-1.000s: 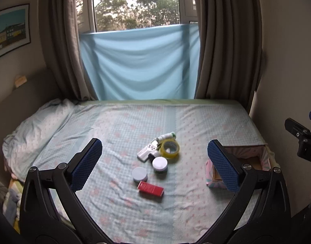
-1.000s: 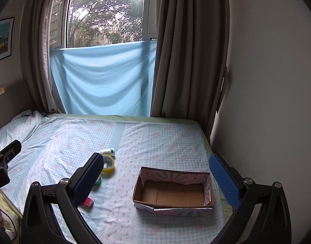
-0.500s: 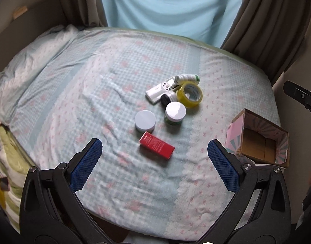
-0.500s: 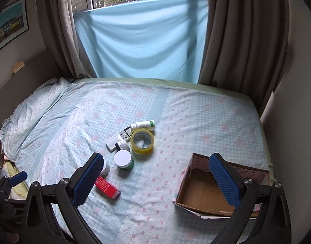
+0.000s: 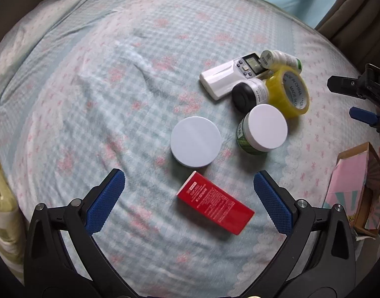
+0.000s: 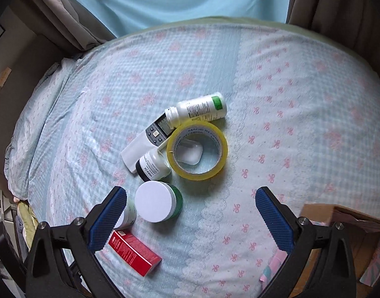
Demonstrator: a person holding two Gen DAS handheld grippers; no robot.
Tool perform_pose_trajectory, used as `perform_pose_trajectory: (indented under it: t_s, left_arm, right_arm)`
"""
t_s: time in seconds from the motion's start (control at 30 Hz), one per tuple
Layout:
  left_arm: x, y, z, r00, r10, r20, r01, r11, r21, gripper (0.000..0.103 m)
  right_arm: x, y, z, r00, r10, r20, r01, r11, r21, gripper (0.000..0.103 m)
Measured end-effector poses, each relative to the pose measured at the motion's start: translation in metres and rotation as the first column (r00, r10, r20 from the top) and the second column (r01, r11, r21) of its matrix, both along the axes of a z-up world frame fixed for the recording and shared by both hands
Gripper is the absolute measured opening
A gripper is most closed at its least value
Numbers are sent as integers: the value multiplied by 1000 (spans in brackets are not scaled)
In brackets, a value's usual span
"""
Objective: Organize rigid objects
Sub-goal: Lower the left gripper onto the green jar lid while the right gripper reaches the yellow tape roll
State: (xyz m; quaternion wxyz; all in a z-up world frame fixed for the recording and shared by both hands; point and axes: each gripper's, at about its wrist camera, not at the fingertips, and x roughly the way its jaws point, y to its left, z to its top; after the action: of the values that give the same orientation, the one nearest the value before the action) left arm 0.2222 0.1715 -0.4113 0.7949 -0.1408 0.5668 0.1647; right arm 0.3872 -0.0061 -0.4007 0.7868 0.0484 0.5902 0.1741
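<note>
Your left gripper [image 5: 188, 197]: fingers spread wide, empty, hovering over the red box [image 5: 214, 203], which lies flat on the bed [image 5: 90, 87]. Your right gripper [image 6: 190, 213]: fingers likewise apart, holding nothing, above the bed near the green jar [image 6: 158, 204]. Also on the bed: a flat round white-lidded tin [image 5: 195, 145] just beyond the red box; a yellow tape roll [image 6: 197, 150] with a small white case [image 6: 190, 152] inside its ring; a white remote [image 5: 231, 75]; a white bottle [image 6: 197, 111] lying on its side; a small black-capped bottle [image 6: 152, 168]. Cardboard box [image 6: 346, 238] open at your right.
</note>
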Motion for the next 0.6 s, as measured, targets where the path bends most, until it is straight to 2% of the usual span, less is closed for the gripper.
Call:
perform_pose_trajectory:
  t_s: [0.13, 0.27, 0.47, 0.53, 0.6]
  left_arm:
    - [16, 7, -45, 999, 29, -37, -29, 1000, 2, 102]
    - [25, 7, -76, 997, 40, -65, -40, 999, 3, 97]
    - [33, 2, -90, 999, 17, -51, -14, 998, 57, 95]
    - [37, 0, -93, 999, 7, -48, -3, 997, 79, 88]
    - [40, -3, -94, 999, -4, -46, 8, 995, 97, 87]
  right_arm:
    - [23, 16, -53, 996, 29, -81, -29, 1000, -6, 103]
    - [34, 21, -88, 992, 43, -123, -43, 999, -3, 103]
    - [56, 20, -90, 996, 6, -88, 1, 997, 72, 103]
    - [65, 21, -94, 996, -12, -93, 18, 998, 65, 103]
    - [69, 21, -99, 995, -24, -98, 31, 997, 68, 103]
